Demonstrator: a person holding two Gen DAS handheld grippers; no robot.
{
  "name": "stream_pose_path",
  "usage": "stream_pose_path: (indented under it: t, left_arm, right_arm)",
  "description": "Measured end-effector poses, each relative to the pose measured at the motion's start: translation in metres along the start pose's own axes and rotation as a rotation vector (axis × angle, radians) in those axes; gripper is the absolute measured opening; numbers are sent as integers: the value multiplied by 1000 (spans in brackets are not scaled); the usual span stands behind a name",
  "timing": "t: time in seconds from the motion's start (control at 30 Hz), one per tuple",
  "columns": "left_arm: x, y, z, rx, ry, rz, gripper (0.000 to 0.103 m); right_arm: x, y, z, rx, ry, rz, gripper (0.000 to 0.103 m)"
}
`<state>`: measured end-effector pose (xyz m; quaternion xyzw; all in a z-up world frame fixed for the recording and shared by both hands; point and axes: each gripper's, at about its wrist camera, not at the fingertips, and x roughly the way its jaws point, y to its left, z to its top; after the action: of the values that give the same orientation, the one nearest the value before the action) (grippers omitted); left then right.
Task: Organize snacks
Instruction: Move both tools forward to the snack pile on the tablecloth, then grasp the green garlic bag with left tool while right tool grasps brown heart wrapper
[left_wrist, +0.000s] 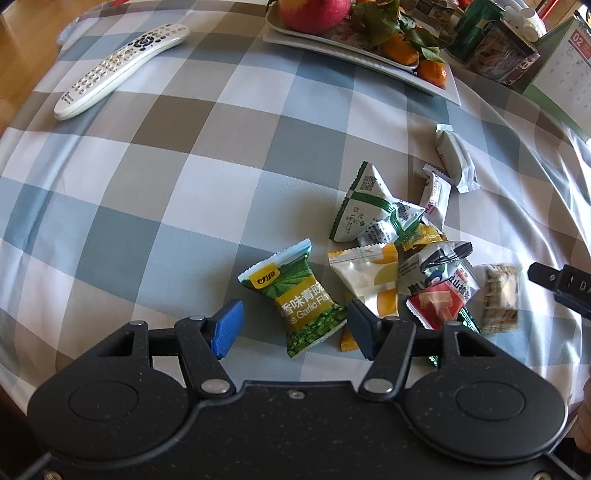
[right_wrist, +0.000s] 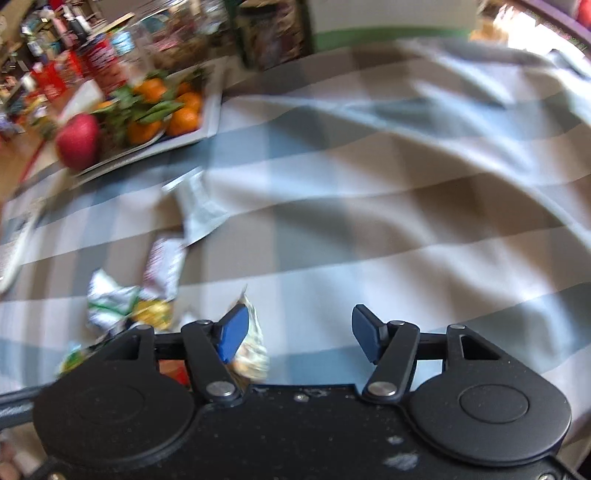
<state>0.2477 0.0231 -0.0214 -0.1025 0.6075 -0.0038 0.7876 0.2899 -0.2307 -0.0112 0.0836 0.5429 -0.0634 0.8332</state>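
Checked tablecloth (left_wrist: 155, 192) under everything — the left gripper (left_wrist: 293, 325) hangs with jaws spread wide, and the green pea packet (left_wrist: 299, 306), reading "Garlic Fla", lies loose between its pads. Just right of it sits the snack pile (left_wrist: 417, 258). Right gripper (right_wrist: 299, 332) gapes too, empty, over blurred cloth.
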Motion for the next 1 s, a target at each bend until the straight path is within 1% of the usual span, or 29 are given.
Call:
stream_pose_path:
  t: [0.03,0.1,0.2,0.3,0.4,0.5,0.7,0.73,0.77,0.87,0.97,1.0]
  left_arm:
    - [0,0,0,-1,1,-4,64]
    - [-2,-1,0,0,-1,-10,64]
    - [-3,-3,-1,6,-8,-3,64]
    - [-3,-1,-1,2,-6,3,64]
    - [-2,1,0,-11,3,-7,64]
    - [-2,1,0,-13,7,-3,64]
    - [-3,2,2,-31,2,-17,64]
    - [-3,3,3,-36,4,-20,64]
    - [-2,3,3,-41,5,-22,64]
    - [0,2,4,-54,9,-20,64]
    - [4,0,5,-68,14,-23,64]
    - [6,-1,5,-71,17,-24,64]
  right_arm:
    - [-1,-1,1,4,-15,-33,65]
    - [-2,-5,2,17,-28,-37,65]
    - [1,-4,1,3,5,29,65]
    - [6,6,-3,-47,33,62,68]
    - [12,14,-6,-83,32,34,70]
    - [19,14,-6,-86,37,12,70]
    - [31,9,-7,-60,86,27,69]
    - [31,10,-8,-67,84,26,66]
    - [31,11,-9,-76,80,24,59]
    - [30,15,-13,-113,85,1,47]
    - [29,20,-15,-144,83,-21,38]
    - [28,20,-15,-151,87,-19,38]
